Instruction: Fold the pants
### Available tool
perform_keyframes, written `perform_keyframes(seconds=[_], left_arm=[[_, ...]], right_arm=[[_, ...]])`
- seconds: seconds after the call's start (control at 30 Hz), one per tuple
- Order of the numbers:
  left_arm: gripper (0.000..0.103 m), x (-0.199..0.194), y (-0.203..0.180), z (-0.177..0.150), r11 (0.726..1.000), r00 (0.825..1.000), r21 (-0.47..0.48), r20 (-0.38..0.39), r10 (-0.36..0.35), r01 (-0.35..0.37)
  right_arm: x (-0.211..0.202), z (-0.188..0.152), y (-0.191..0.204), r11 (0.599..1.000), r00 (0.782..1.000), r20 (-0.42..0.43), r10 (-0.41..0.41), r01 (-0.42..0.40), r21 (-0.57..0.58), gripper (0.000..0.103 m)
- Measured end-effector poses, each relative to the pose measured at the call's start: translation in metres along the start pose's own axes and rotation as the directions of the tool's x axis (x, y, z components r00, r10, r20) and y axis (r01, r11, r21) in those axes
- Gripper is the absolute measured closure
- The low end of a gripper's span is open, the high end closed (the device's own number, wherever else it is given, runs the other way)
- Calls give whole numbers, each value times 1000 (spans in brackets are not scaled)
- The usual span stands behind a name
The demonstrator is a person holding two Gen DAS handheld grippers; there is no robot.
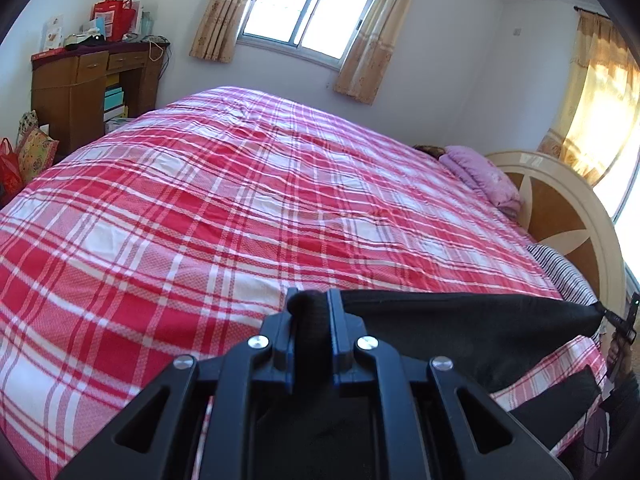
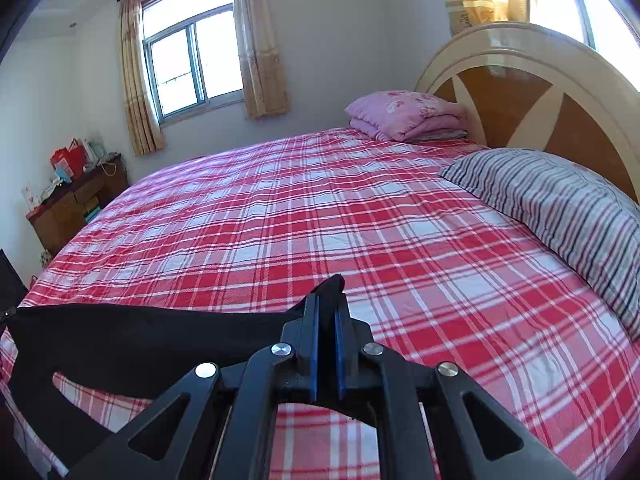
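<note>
Black pants (image 1: 472, 332) hang stretched between my two grippers above the near edge of a bed with a red plaid cover (image 1: 248, 208). My left gripper (image 1: 311, 300) is shut on one bunched end of the pants. My right gripper (image 2: 326, 300) is shut on the other end; the black cloth (image 2: 132, 336) runs from it to the left. The far end of the pants reaches my right gripper at the right edge of the left wrist view (image 1: 618, 322). The lower part of the pants drops out of sight under the grippers.
A striped pillow (image 2: 560, 208) and a folded pink quilt (image 2: 408, 114) lie by the rounded headboard (image 2: 532, 92). A wooden desk (image 1: 88, 84) with bags stands at the far left wall. Curtained windows (image 1: 316, 8) are behind the bed.
</note>
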State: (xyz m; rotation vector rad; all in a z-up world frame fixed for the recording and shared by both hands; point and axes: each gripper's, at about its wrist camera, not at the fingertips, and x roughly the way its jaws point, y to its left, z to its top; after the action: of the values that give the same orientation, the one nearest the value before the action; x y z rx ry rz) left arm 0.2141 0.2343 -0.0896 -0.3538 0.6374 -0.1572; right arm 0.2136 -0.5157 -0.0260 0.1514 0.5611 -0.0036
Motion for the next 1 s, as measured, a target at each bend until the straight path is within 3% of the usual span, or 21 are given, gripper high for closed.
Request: perform_keyframes(seconds=[0.33,0.57,0.73,1.0], left_arm=[[90,-47,5,-53,997,996,-17,40,-78,79],[90,-57,26,-97,993,994,-58,23,-106,107],[90,-64,34,-113,990,992,-70,35,-119,121],[90,-74,35,-126,989,988,-3,44,-149,149]], right_arm=[[-57,-64,-25,998,999,17,30,-31,61,97],[-78,-114,-40,994,999,-5,52,-51,100,97],[-90,-139,-49,989,998,-7,57,-56,134,97],[-94,-165,-54,988,996,-42,73,-66,137,96]])
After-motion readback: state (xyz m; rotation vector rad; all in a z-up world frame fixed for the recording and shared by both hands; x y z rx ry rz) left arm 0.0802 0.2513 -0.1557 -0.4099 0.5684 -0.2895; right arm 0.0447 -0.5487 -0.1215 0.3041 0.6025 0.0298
